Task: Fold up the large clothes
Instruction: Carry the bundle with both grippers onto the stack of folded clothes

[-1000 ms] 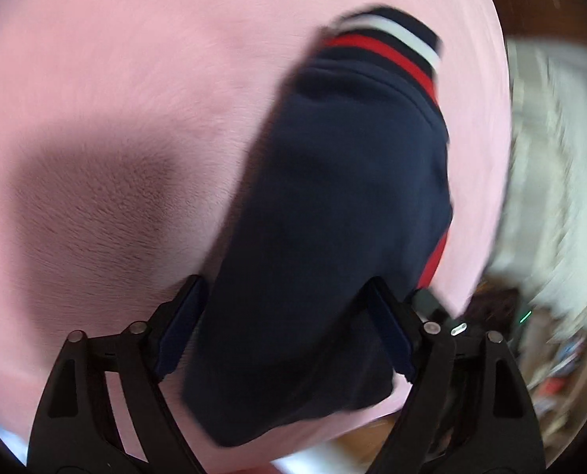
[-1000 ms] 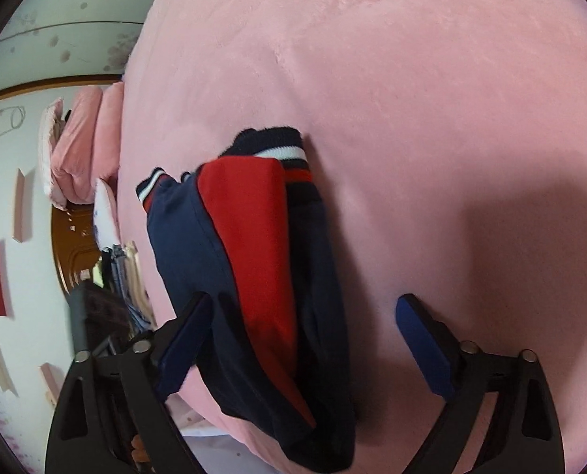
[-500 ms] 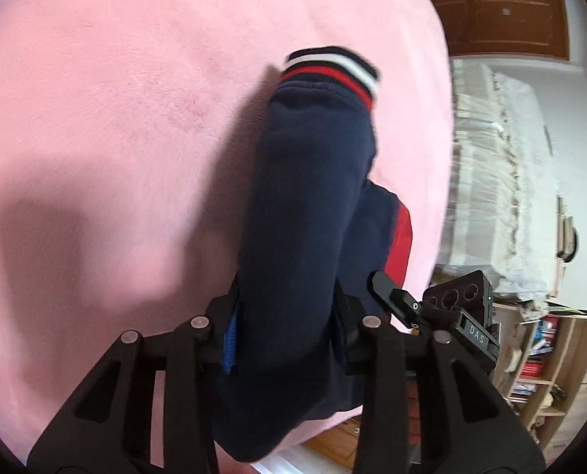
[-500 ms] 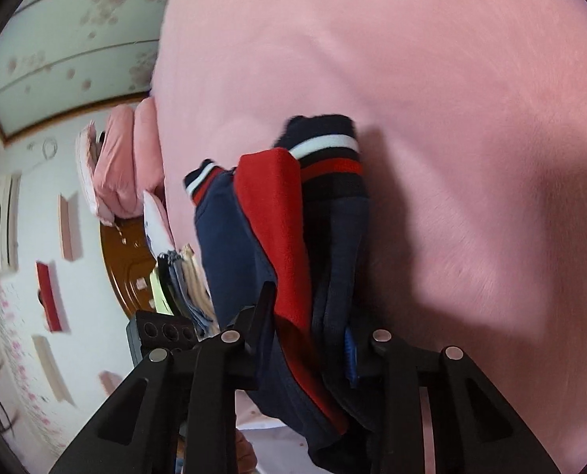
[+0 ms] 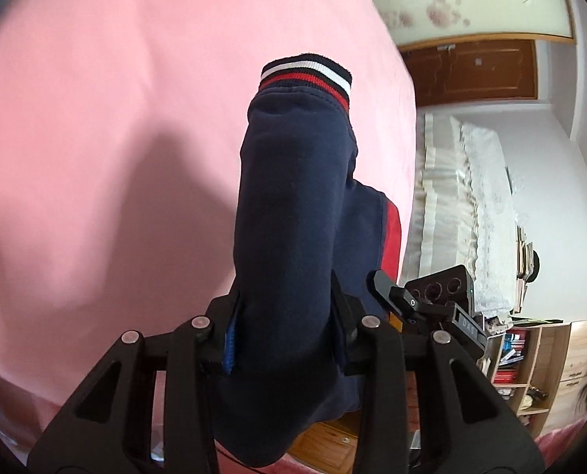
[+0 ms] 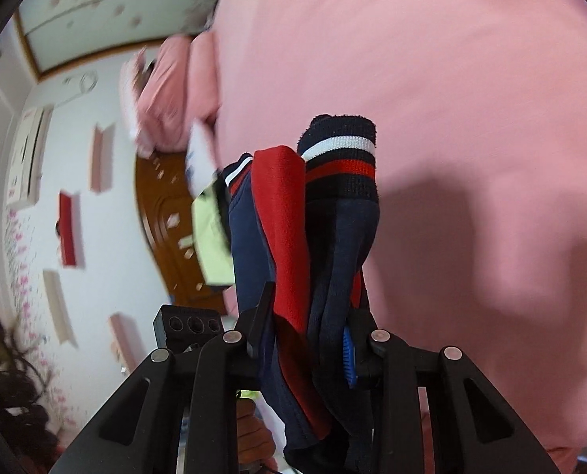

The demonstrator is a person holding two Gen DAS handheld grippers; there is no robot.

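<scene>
Both tongs, the left gripper [image 5: 283, 333] and right gripper [image 6: 309, 345], were clamped narrowly on bunched folds of a navy and red garment [image 5: 293, 213]. It hung forward beyond the jaws above a pink bed [image 5: 96, 118], judged soft, thick and fairly heavy. Both pointed downward, side by side.

Each wrist camera looks close along its own fingers, angled down, sharing the navy garment [image 5: 293, 213] and pink bed [image 6: 471, 79]
</scene>
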